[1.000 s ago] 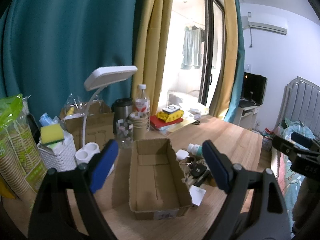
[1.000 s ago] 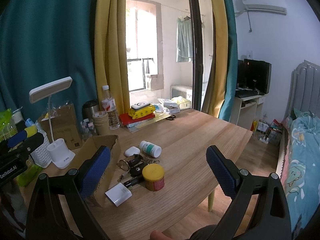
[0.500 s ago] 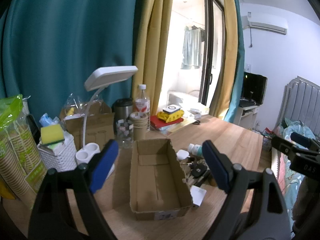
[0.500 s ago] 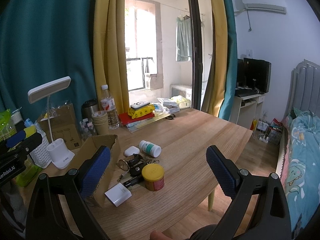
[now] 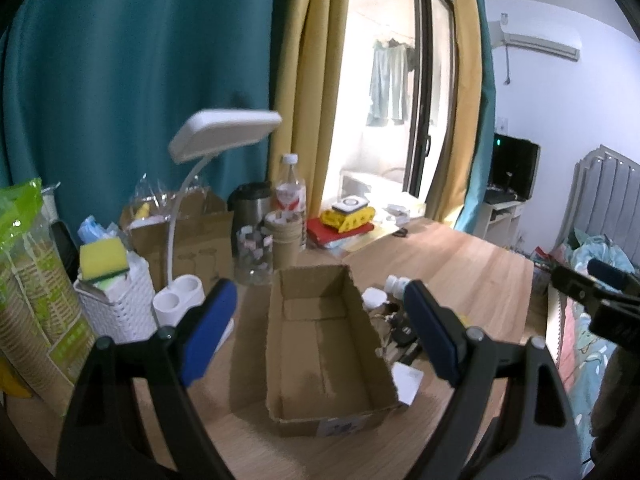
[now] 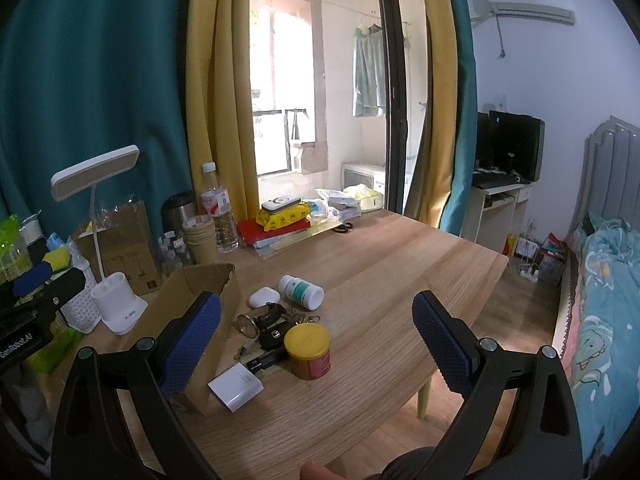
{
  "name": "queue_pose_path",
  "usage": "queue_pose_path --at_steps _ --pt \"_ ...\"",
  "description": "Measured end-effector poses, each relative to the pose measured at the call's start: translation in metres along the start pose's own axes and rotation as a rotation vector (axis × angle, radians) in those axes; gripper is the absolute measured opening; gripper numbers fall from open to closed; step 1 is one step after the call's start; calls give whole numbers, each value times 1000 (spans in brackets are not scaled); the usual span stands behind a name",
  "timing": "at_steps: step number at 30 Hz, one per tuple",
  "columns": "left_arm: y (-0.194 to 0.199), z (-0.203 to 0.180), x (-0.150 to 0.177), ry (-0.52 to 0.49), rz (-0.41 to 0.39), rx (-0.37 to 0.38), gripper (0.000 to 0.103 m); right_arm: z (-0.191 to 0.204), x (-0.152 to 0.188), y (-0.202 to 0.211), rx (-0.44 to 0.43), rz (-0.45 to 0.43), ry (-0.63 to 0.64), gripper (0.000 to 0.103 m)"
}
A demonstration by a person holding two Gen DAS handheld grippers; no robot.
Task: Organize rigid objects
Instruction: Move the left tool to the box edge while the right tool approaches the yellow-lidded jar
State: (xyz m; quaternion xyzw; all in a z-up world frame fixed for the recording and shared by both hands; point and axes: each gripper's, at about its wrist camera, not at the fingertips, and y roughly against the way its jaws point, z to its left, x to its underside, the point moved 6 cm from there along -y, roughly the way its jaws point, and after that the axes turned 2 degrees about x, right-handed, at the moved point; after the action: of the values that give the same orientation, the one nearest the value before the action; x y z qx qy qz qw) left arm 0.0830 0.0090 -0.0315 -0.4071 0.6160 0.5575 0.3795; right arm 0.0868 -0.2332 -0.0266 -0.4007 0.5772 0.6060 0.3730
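An empty open cardboard box (image 5: 320, 344) lies on the wooden table, straight ahead of my open left gripper (image 5: 320, 332); it also shows in the right wrist view (image 6: 200, 292). Right of the box lies a cluster: a white pill bottle (image 6: 302, 291), a white earbud case (image 6: 263, 297), a watch (image 6: 256, 320), a car key (image 6: 274, 338), a yellow-lidded can (image 6: 309, 351) and a white charger block (image 6: 235, 386). My right gripper (image 6: 316, 344) is open and empty, held above and in front of this cluster.
A white desk lamp (image 5: 208, 216) and a white basket with a sponge (image 5: 112, 292) stand left of the box. Paper cups (image 6: 199, 240), a water bottle (image 6: 218, 216), a thermos (image 6: 178, 210) and stacked books (image 6: 280, 224) line the back. The table's right edge (image 6: 460, 332) drops to the floor.
Both grippers have barely shifted; the views stay nearly the same. Nothing on the table has moved.
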Motion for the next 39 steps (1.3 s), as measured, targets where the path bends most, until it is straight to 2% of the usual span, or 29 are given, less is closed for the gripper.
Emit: queue_pose_path --at_steps 8,21,35,37,39 --pt "-26 19 19 27 92 -41 87 3 6 -23 3 51 4 98" --pt "-97 50 77 105 353 -73 87 8 32 -79 -17 179 11 98" --pt "-132 54 104 110 472 -72 86 13 62 -133 -26 303 21 98" --pt "-134 54 105 104 480 -79 78 12 66 -140 -27 317 23 98" --pt "-138 55 108 104 502 -80 61 12 69 -144 -27 327 25 98"
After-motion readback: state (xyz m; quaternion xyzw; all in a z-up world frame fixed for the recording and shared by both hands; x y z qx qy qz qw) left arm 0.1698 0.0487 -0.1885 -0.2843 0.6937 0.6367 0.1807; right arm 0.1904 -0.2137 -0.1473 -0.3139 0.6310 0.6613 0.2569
